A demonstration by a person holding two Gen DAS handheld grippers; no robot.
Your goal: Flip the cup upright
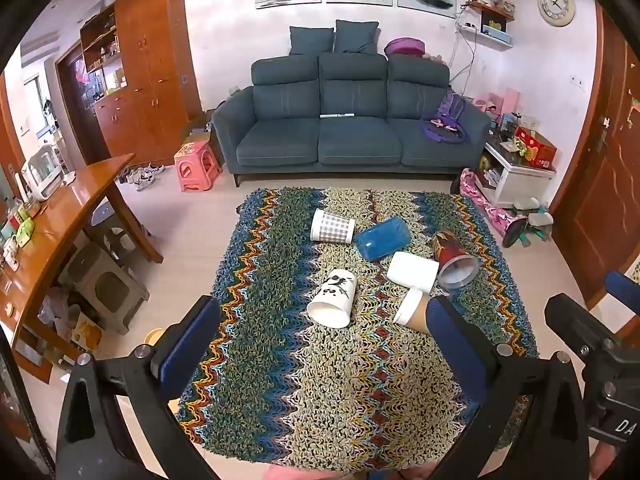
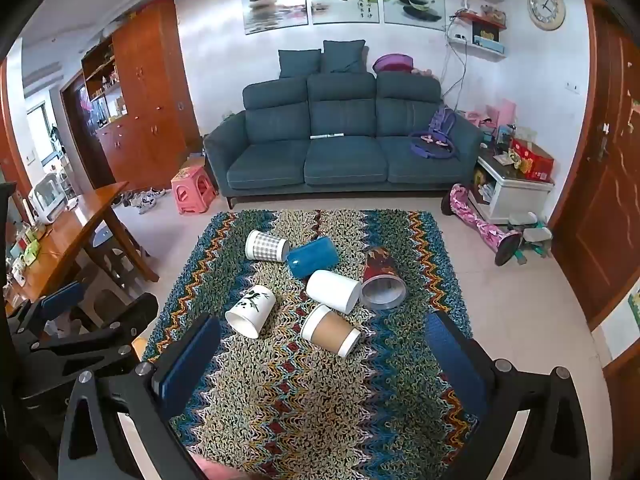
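Note:
Several cups lie on their sides on a zigzag rug (image 1: 280, 360) (image 2: 280, 392): a checked white cup (image 1: 332, 226) (image 2: 266, 245), a blue cup (image 1: 382, 238) (image 2: 313, 258), a plain white cup (image 1: 413, 272) (image 2: 334, 291), a red patterned cup (image 1: 454, 258) (image 2: 382, 276), a white cup with a bamboo print (image 1: 333, 298) (image 2: 251, 311) and a brown paper cup (image 1: 412, 308) (image 2: 331, 330). My left gripper (image 1: 320, 344) is open and empty, high above the rug's near part. My right gripper (image 2: 320, 354) is open and empty, just short of the brown cup.
A teal sofa (image 1: 348, 120) (image 2: 340, 140) stands behind the rug, a pink stool (image 1: 196, 165) (image 2: 191, 189) to its left. A wooden table (image 1: 60, 216) (image 2: 68, 232) with grey stools is at left. A white side table (image 1: 520, 168) and toys are at right.

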